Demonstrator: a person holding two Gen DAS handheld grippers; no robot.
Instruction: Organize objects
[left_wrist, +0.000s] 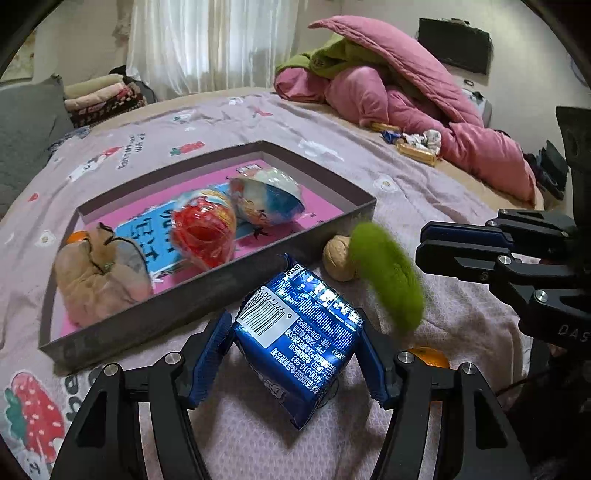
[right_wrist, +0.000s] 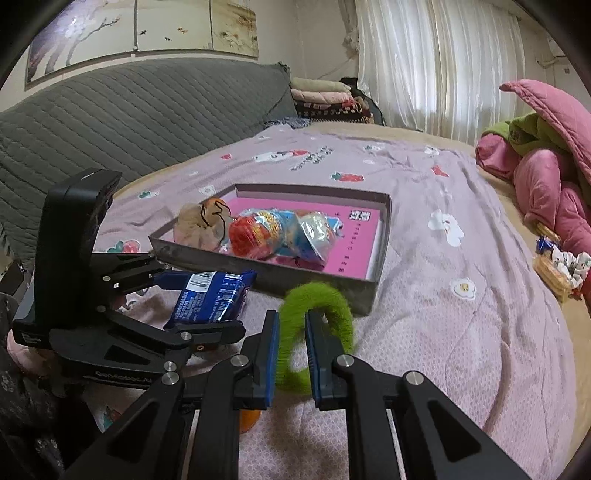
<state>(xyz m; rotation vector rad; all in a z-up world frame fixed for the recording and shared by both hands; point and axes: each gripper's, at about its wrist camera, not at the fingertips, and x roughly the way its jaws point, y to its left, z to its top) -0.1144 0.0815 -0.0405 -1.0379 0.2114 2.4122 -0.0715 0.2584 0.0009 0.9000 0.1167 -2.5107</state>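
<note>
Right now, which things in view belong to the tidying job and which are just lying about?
Part of the job: blue snack packet between the left gripper fingers; green fuzzy ring in the right gripper; grey box; walnut; orange.

Lying about: pink quilt; folded blankets; curtain.
</note>
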